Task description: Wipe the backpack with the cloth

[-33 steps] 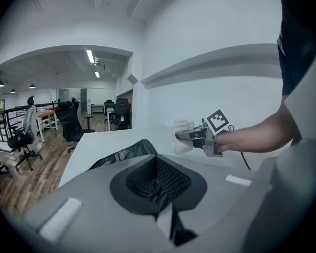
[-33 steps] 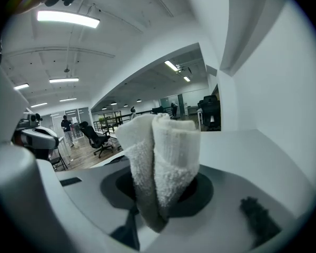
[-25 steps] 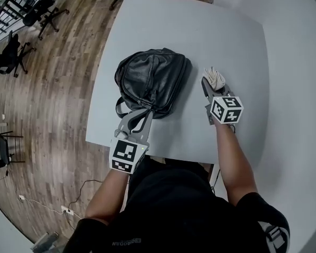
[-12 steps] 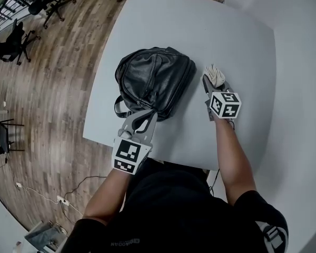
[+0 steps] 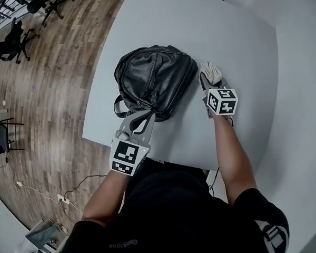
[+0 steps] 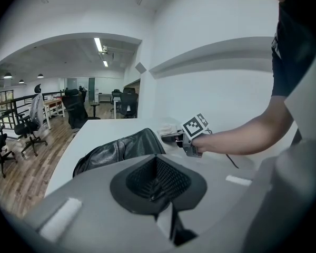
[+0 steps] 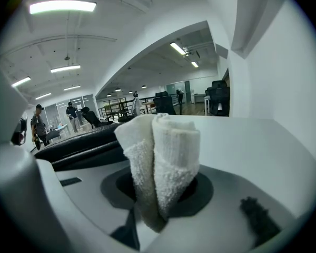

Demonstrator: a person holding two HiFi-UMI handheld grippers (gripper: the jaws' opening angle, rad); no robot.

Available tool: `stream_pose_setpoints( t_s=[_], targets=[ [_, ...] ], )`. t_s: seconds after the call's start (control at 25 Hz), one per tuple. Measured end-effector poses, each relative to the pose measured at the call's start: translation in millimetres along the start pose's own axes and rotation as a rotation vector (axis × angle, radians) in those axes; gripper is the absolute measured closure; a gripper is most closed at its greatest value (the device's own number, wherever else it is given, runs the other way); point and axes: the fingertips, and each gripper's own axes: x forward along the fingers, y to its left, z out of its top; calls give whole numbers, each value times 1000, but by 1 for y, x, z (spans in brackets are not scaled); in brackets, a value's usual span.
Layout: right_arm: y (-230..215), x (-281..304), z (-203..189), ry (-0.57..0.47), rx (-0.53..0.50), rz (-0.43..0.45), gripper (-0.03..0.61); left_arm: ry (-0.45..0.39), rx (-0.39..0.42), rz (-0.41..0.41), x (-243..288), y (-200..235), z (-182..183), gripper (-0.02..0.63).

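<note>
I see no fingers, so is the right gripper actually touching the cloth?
Touching. The right gripper pinches the cloth between its jaws, plain in its own view.

From the head view we are losing the left gripper's (image 5: 141,119) tips against the backpack's (image 5: 155,80) dark near edge. In that gripper's own view, with the jaws meeting, we are not making out whether any strap is lying in the seam, while the gripper's body is covering the backpack's near half. The cloth (image 5: 211,74) is masking the right gripper's (image 5: 207,81) tips, the table's (image 5: 200,25) far edge is running off the head view's top, and the people (image 7: 38,124) in the right gripper view are showing too small to describe.
</note>
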Motion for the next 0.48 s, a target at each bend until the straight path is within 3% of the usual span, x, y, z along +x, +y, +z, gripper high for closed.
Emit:
stream_pose_setpoints(
  t_s=[0.48],
  targets=[
    [21,-4,1,-2,-8,-12,469,-1,9,-11,-17,12,-7,607]
  ],
)
